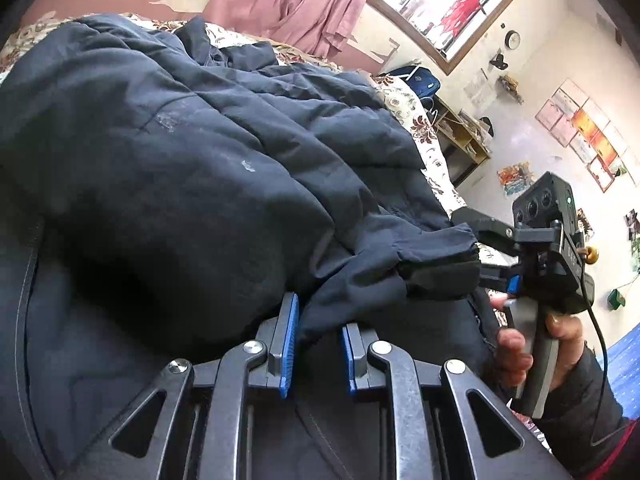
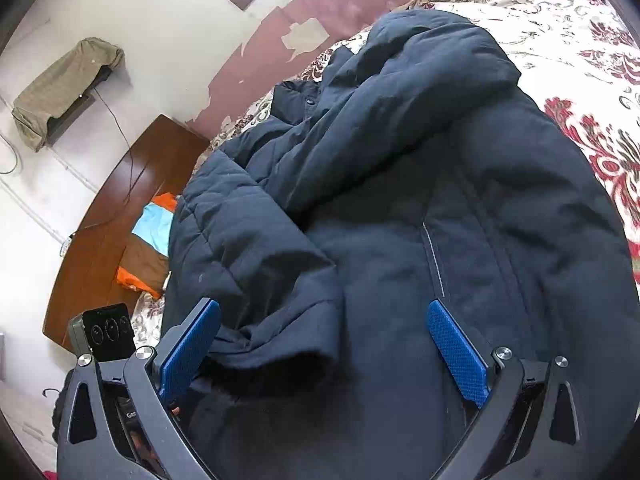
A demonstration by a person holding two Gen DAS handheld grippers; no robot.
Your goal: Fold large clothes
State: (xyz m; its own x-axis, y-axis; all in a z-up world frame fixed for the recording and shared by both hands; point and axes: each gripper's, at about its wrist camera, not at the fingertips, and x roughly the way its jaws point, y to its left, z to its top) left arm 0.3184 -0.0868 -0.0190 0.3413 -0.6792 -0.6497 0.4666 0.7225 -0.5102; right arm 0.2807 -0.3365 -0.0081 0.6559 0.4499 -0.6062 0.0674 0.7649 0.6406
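Observation:
A large dark navy padded jacket (image 1: 180, 160) lies on a floral bedspread (image 1: 416, 120). My left gripper (image 1: 318, 344) has its blue pads partly closed around a fold of the jacket's sleeve (image 1: 360, 280). The sleeve cuff (image 1: 436, 248) lies across the jacket toward my right gripper (image 1: 496, 256), which shows at the right in a hand. In the right wrist view the jacket (image 2: 440, 180) fills the frame. My right gripper (image 2: 324, 344) is wide open just over the sleeve cuff (image 2: 288, 336), which lies folded over the jacket body.
The floral bedspread (image 2: 580, 80) shows at the upper right. A brown wooden headboard (image 2: 120, 208) and orange and blue cloths (image 2: 152, 232) lie to the left. Pink curtains (image 1: 300, 0), a window and a wooden shelf (image 1: 460, 136) stand beyond the bed.

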